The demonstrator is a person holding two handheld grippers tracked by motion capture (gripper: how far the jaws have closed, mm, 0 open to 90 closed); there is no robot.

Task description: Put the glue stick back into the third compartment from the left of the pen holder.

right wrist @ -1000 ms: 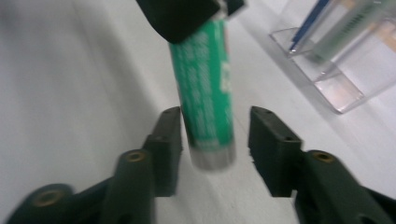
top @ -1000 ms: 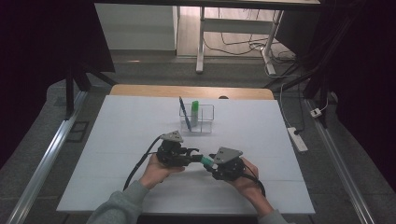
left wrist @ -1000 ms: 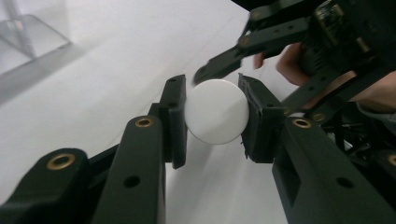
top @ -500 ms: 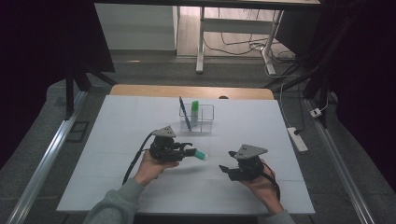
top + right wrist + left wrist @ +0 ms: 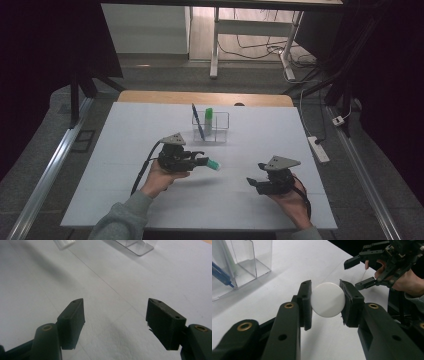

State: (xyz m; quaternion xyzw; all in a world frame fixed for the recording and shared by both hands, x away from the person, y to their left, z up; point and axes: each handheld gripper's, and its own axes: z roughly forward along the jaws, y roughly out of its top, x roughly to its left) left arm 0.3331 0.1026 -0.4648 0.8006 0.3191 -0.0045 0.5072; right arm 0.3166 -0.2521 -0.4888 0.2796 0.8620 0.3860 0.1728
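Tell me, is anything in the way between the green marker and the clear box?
Nothing visible is. The left gripper holds the green marker above bare white table, and the clear box sits just beyond, its top open. The right gripper is off to the side.

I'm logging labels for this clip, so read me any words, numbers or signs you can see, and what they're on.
None can be read. The green marker held in the left gripper shows a blank white end. The clear organizer, its blue pen and the white table show no legible print.
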